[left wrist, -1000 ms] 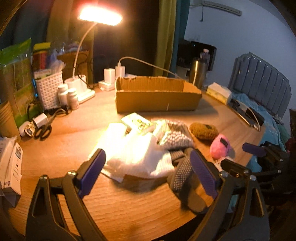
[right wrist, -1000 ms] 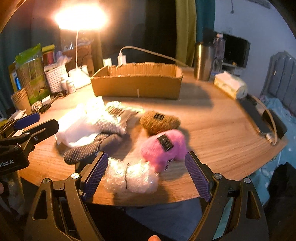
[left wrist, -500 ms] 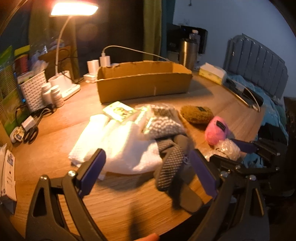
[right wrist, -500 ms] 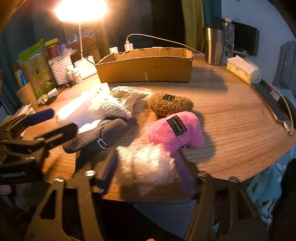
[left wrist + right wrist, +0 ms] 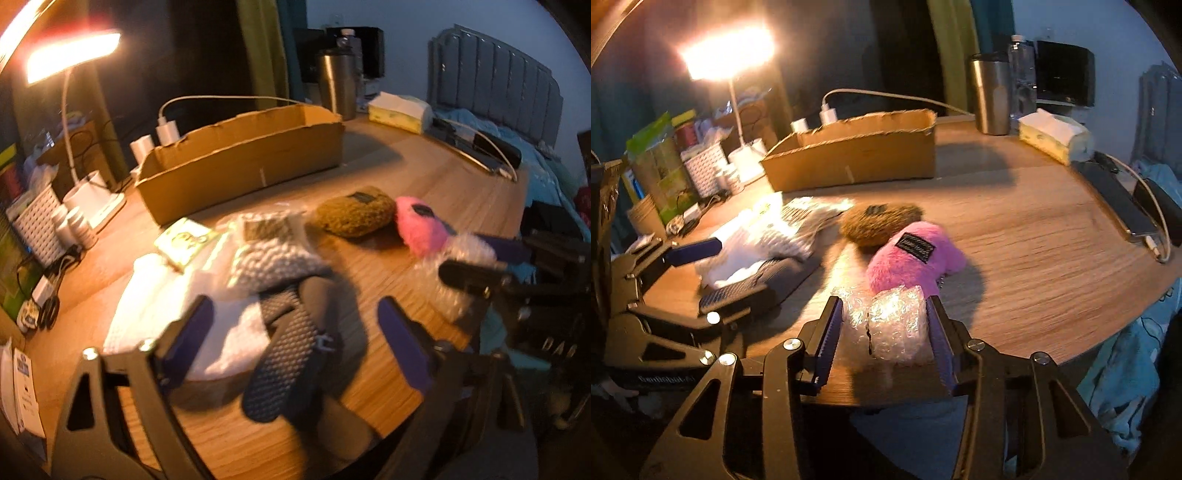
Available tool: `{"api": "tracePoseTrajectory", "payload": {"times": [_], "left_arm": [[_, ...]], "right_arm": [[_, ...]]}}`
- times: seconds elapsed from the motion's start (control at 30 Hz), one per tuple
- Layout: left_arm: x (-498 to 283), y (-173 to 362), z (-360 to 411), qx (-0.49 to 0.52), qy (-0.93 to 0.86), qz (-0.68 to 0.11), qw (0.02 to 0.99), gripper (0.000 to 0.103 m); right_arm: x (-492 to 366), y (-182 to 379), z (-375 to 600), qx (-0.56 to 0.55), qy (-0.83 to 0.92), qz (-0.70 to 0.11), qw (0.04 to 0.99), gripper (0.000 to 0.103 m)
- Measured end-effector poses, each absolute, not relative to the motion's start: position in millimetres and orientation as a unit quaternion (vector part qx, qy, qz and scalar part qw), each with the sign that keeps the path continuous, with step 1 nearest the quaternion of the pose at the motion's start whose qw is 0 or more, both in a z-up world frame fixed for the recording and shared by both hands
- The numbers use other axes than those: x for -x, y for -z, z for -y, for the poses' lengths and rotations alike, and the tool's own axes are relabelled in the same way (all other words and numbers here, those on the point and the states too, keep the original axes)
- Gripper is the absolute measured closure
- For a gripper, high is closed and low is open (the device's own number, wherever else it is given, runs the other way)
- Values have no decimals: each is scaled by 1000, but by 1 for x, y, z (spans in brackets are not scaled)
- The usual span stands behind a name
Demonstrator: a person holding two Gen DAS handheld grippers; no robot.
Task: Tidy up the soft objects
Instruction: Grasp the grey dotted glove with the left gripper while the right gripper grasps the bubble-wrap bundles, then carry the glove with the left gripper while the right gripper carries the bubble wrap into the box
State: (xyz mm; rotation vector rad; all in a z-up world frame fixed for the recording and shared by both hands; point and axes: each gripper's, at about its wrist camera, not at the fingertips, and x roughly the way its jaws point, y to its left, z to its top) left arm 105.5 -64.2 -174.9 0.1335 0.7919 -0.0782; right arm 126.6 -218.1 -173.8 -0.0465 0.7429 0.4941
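A: Cardboard box [image 5: 857,155] sits well beyond both sets of fingers, across the surface [image 5: 1015,236], its long side facing them. That is where I judge the soft things should go.

B: And the dotted grey sock [image 5: 291,347]?

A: It lies right between the left fingers [image 5: 295,343], its long axis running away from them toward the white cloth heap [image 5: 173,295]. They have just been closing but stand fairly wide, the pads not yet pressing on it as far as I can see.

B: The bubble wrap [image 5: 897,325]?

A: Between the right fingers [image 5: 884,328], at the near edge of the surface, just ahead of which lie the pink plush [image 5: 916,258] and the brown plush [image 5: 879,221]. These fingers have just been closing too, and now both pads press the wad's sides. So the right hand has its piece; the left is nearer the sock.
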Motion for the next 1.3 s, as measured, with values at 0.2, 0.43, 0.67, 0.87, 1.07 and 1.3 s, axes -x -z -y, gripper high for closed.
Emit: {"api": "tracePoseTrajectory", "payload": {"times": [0.2,0.43,0.67,0.87,1.07,1.3], "left_arm": [[-122,188,73,-74,41,-418,904,47],[-127,195,85,-86,56,-431,896,68],[-125,188,84,-71,74,-427,898,74],[-112,164,82,-46,105,-394,912,74],[-104,139,70,-10,119,-359,926,74],[-104,114,49,34,121,-334,934,74]], "right_arm": [[-132,171,236,2,-235,-348,907,55],[-136,170,247,-13,-235,-339,911,55],[-134,163,250,-16,-237,-327,915,55],[-131,151,245,-8,-241,-311,919,55],[-128,142,238,1,-247,-301,921,55],[-130,130,233,10,-248,-288,925,55]]}}
